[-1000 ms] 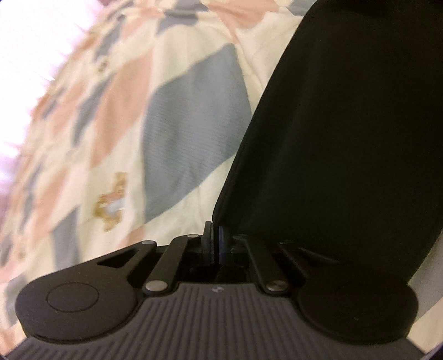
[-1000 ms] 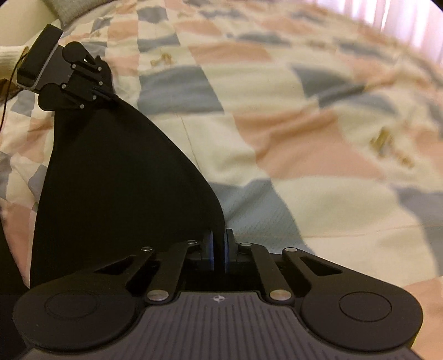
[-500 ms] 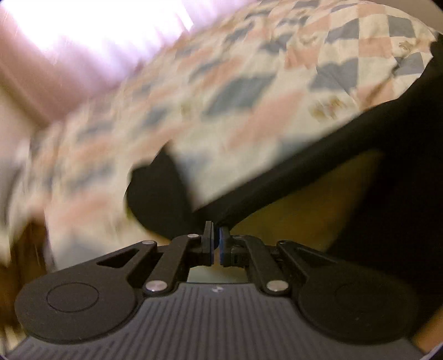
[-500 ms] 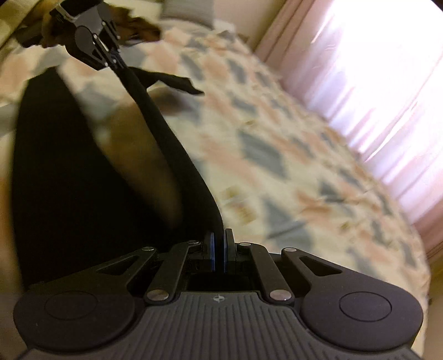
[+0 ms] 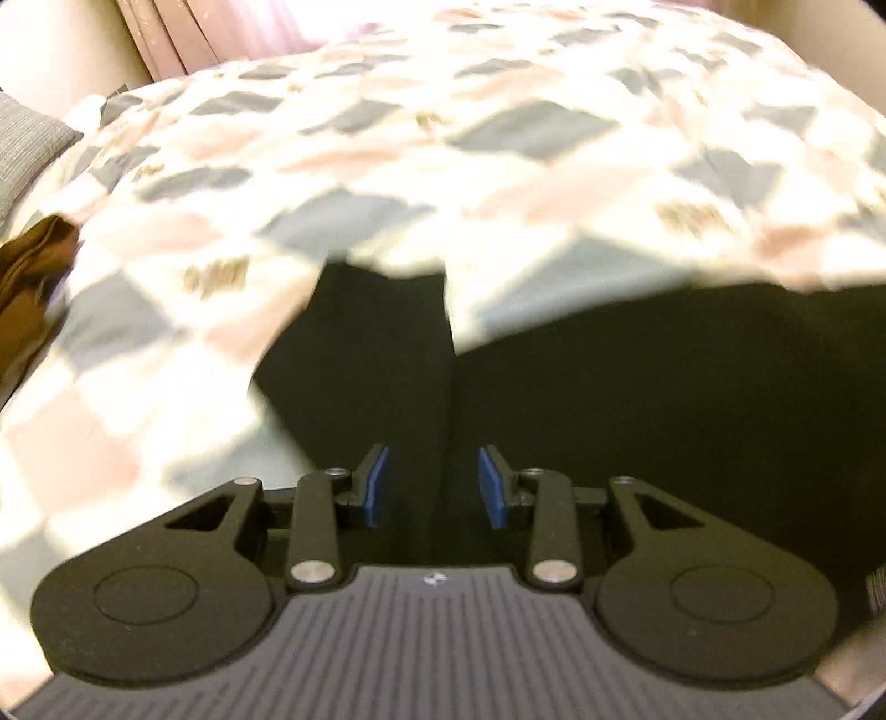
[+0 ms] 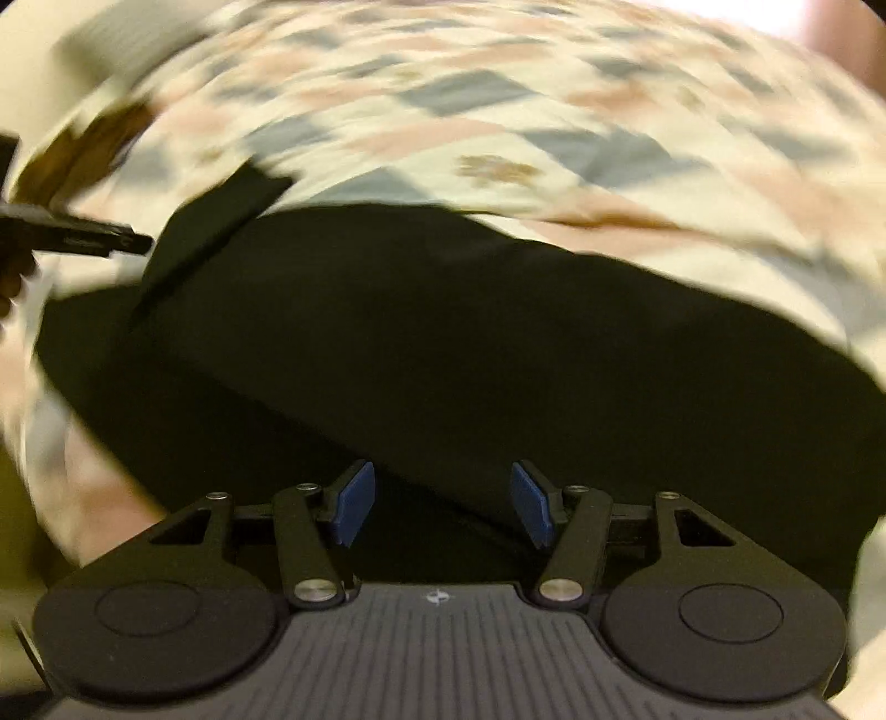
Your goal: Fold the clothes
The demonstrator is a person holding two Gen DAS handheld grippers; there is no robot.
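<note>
A black garment (image 5: 637, 399) lies spread on the patchwork bed cover, with a narrow part (image 5: 382, 332) reaching away from me in the left wrist view. My left gripper (image 5: 433, 484) stands open just over its near edge, blue pads apart, nothing between them. In the right wrist view the same black garment (image 6: 443, 343) fills the middle, and my right gripper (image 6: 443, 507) is open above it, also holding nothing. The left gripper (image 6: 83, 241) shows at the left edge of that view. Both views are blurred by motion.
The checked bed cover (image 5: 498, 138) in cream, pink and grey-blue stretches beyond the garment. A brown piece of clothing (image 5: 33, 277) lies at the left edge, also seen as a brown piece (image 6: 94, 144) in the right wrist view. A grey cushion (image 5: 27, 149) and pink curtains (image 5: 183, 33) are far left.
Both grippers were shut on the black garment and holding it stretched in the air. Now the garment lies on the bed and both grippers have opened and let go.
</note>
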